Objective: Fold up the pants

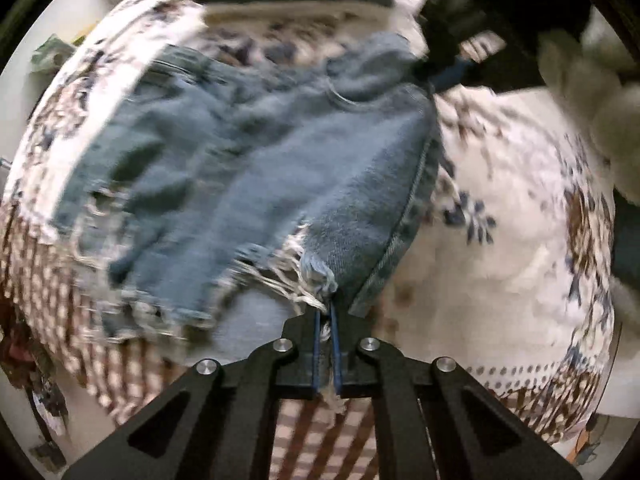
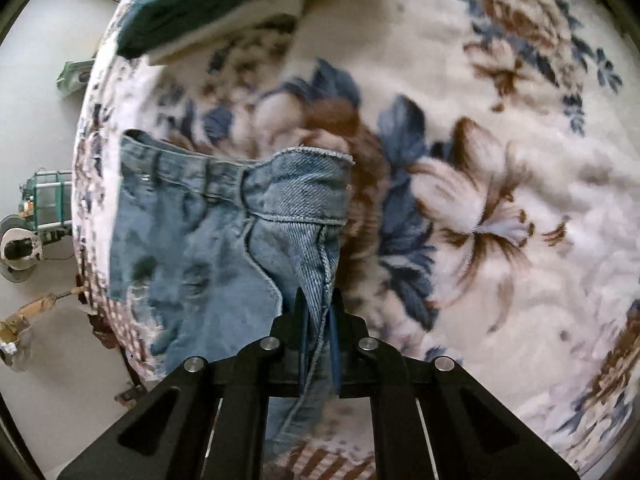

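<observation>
A white blanket (image 2: 500, 264) printed with large blue and brown flowers covers the bed and fills most of both views; toward its near edge the print changes to a brown-and-white check band (image 1: 48, 264). On the blanket lie the pants (image 2: 192, 248), pale blue ripped denim, with the waistband (image 2: 180, 168) and its belt loops at the far side in the right wrist view and the torn, frayed patches toward the left. In the left wrist view the denim is lifted and stretched between the two grippers, blurred across much of its surface. At the far edge of the blanket sits a dark green folded item (image 2: 224, 4) on something pale. The right gripper (image 2: 318, 320) is closed on a bunched fold of denim next to the fly seam, cloth running down between its blue pads. The left gripper (image 1: 326, 312) is pinched tight on the frayed white threads (image 1: 296, 276) at a torn edge of the pants, beside a stitched hem. Off the bed, on the pale floor, stands a small green wire rack (image 2: 48, 200)
</observation>
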The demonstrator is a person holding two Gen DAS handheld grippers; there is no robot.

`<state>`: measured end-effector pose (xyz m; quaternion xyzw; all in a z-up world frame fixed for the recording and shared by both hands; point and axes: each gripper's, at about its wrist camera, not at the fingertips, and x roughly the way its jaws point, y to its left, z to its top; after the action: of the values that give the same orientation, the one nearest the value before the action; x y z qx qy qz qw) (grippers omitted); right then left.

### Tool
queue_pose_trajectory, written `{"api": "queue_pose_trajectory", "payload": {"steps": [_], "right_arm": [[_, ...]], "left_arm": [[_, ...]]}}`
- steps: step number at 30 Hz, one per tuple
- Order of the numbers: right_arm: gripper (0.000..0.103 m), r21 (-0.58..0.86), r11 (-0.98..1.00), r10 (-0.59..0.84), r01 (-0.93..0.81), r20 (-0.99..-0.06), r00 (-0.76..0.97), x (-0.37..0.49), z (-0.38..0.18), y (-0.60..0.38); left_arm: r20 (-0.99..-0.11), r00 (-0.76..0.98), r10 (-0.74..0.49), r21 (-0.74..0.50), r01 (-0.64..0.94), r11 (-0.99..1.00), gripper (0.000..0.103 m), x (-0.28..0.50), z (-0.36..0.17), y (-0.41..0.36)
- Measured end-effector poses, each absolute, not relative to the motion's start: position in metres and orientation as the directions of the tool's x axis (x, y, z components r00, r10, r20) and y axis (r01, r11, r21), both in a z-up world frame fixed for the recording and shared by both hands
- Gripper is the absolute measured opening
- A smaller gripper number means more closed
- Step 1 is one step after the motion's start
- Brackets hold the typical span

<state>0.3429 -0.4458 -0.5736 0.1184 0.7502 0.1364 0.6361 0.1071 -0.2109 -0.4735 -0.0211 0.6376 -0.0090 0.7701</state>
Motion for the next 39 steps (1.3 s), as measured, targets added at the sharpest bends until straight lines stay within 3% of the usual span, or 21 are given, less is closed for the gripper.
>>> {"api": "queue_pose_trajectory", "payload": {"steps": [10, 17, 31, 35, 37, 38, 39], "right_arm": [[0.008, 0.356, 0.932, 0.351, -0.07, -0.933, -0.081, 0.363, -0.493, -0.384], [0.008, 0.348, 0.928, 0.341, -0.132, -0.937, -0.074, 0.383, -0.478, -0.289], [0.009, 0.199, 0.939, 0.152, -0.279, -0.972, -0.18, 0.413, -0.583, -0.086], [0.009, 0.162, 0.956, 0.113, -0.245, -0.972, -0.204, 0.419, -0.607, -0.066], [0.013, 0.154, 0.961, 0.101, -0.229, -0.969, -0.226, 0.423, -0.613, -0.062], [0.021, 0.174, 0.96, 0.116, -0.218, -0.96, -0.256, 0.424, -0.616, -0.061], [0.041, 0.206, 0.957, 0.143, -0.205, -0.947, -0.287, 0.425, -0.618, -0.061]], "left_arm": [[-0.954, 0.3, 0.014, -0.026, -0.13, 0.991, 0.002, 0.163, -0.442, -0.14], [-0.96, 0.279, 0.007, -0.054, -0.21, 0.976, 0.003, 0.173, -0.446, -0.057], [-0.989, 0.129, 0.068, 0.011, -0.398, 0.917, 0.0, 0.183, -0.533, 0.096], [-0.993, 0.113, 0.015, -0.037, -0.447, 0.894, 0.002, 0.181, -0.543, 0.121], [-0.991, 0.122, -0.057, -0.11, -0.487, 0.867, 0.003, 0.178, -0.543, 0.132], [-0.985, 0.128, -0.112, -0.162, -0.515, 0.842, 0.006, 0.175, -0.543, 0.137], [-0.977, 0.141, -0.161, -0.212, -0.53, 0.821, 0.01, 0.174, -0.542, 0.139]]}}
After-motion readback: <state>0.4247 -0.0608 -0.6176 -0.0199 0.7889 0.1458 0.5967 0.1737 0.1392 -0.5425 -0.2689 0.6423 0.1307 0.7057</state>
